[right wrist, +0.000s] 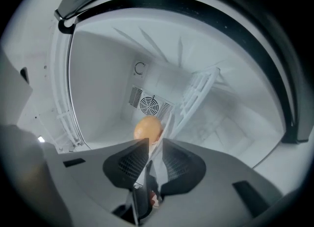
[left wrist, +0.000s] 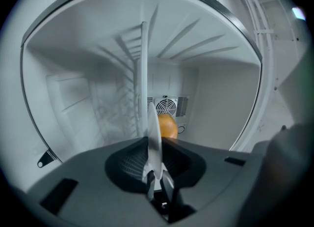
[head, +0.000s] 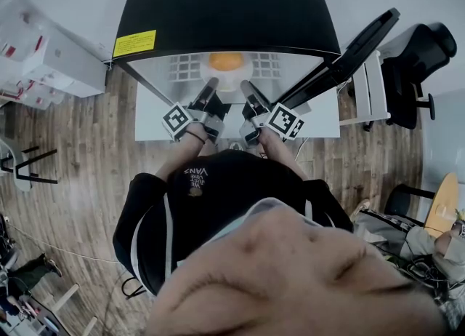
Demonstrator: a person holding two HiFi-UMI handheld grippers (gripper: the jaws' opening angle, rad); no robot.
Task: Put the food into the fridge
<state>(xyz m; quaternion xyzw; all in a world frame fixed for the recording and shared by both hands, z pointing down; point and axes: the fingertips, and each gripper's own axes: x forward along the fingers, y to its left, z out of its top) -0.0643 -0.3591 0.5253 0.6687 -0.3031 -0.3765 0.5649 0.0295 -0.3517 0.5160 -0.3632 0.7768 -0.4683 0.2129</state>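
An orange (head: 226,60) lies on a white plate (head: 227,77) just inside the open fridge (head: 225,7), over its wire shelf (head: 267,63). My left gripper (head: 210,86) is shut on the plate's near left rim, and my right gripper (head: 248,87) is shut on its near right rim. In the left gripper view the plate (left wrist: 144,88) runs edge-on out of the left gripper (left wrist: 155,148), with the orange (left wrist: 167,126) beyond it. In the right gripper view the plate's rim (right wrist: 166,125) sits clamped in the right gripper (right wrist: 156,148), the orange (right wrist: 147,128) just past it.
The fridge door (head: 347,49) hangs open to the right. A round fan grille (left wrist: 167,107) sits in the fridge's back wall. White boxes (head: 45,58) stand at the left and a black chair (head: 413,65) at the right on the wooden floor.
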